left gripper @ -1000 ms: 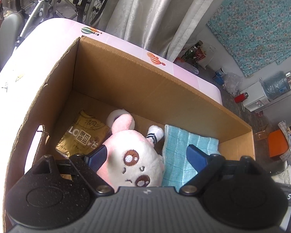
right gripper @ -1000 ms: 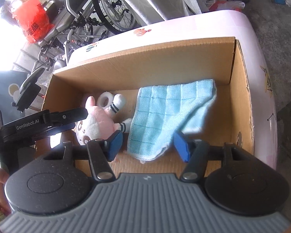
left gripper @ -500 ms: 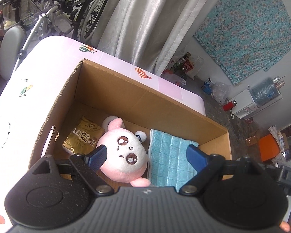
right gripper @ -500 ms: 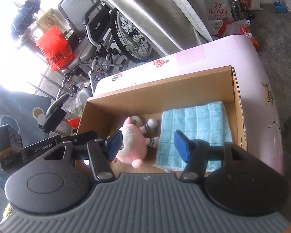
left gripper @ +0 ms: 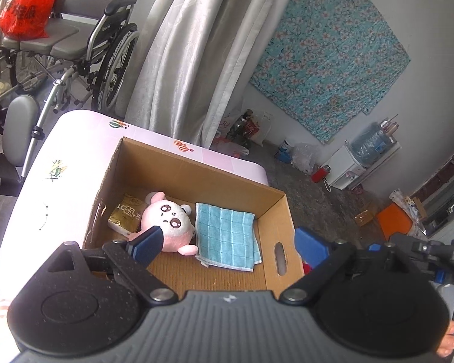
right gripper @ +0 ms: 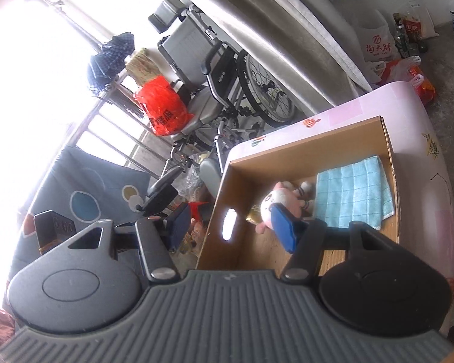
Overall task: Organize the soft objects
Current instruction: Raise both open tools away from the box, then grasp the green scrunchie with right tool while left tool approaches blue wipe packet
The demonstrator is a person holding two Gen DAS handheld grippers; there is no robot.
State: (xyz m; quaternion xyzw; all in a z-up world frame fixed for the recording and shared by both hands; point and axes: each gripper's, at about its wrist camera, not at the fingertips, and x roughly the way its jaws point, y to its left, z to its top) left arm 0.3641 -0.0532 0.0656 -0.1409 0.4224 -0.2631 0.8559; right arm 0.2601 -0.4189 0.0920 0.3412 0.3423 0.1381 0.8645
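Left wrist view looks down into an open cardboard box (left gripper: 196, 178) that stands on a pale pink table (left gripper: 75, 139). Inside the box three things lie side by side on the floor of it: a gold packet (left gripper: 125, 216) at the left, a pink plush toy (left gripper: 168, 222) in the middle, and a folded light blue towel (left gripper: 227, 236) at the right. The plush toy lies on its back with the face up, and it touches the packet on one side and the towel edge on the other. The left gripper (left gripper: 227, 243) is above the near side of the box, with its two blue fingers (left gripper: 145, 242) spread wide and nothing between them. It touches no object.

From the right wrist view the same box (right gripper: 317, 148) is seen from its short end, which has a handle hole. The plush toy (right gripper: 280, 202) and the towel (right gripper: 352, 196) are both inside. The right gripper (right gripper: 230, 227) is also spread wide and holds nothing; one finger is over the box, the other is outside its wall. A wheelchair (right gripper: 215, 72) with a red plastic bag (right gripper: 163, 109) on its seat stands behind the table, near a grey curtain (left gripper: 196, 45).
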